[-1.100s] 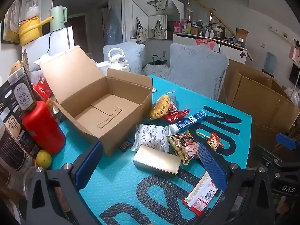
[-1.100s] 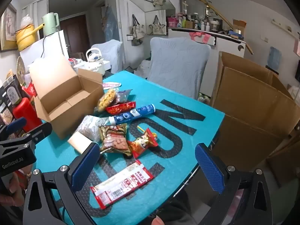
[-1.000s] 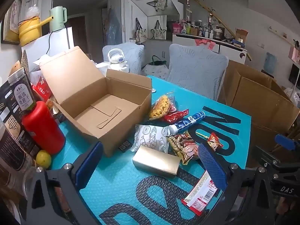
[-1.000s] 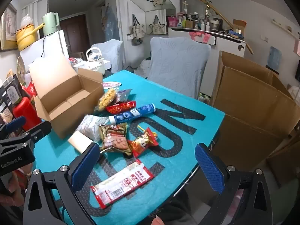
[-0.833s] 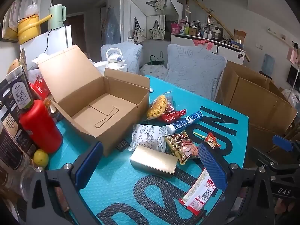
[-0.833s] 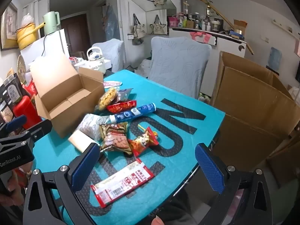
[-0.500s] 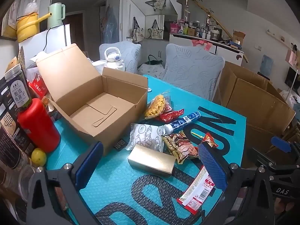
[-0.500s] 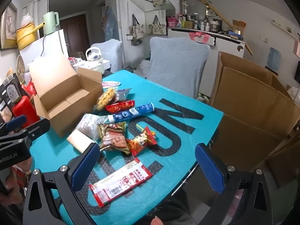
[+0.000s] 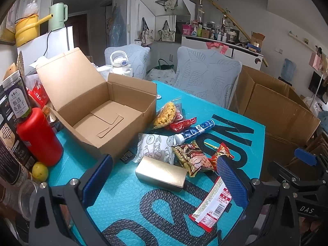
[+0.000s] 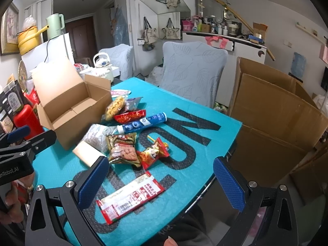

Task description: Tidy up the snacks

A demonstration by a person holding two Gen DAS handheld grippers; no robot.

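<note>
We hold both claws spread wide and empty, the left claw (image 9: 164,181) over the gold box (image 9: 161,173), the right claw (image 10: 160,182) over the flat red packet (image 10: 131,197). That thin packet may slip flat against the tabletop (image 10: 184,153). Beyond, piled snacks (image 9: 188,141) overlap, so one pinch could drag neighbours. Farthest, the empty cardboard box (image 9: 106,112) could slide if bumped.

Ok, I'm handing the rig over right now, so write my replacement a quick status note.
Left hand-held gripper: open, empty, above the gold box.
Right hand-held gripper: open, empty, above the long red-and-white packet.
Small cardboard box: open, nothing in it.
Done: nothing packed.
Left: all snacks still on the teal mat, including the blue tube and peanut bag.
</note>
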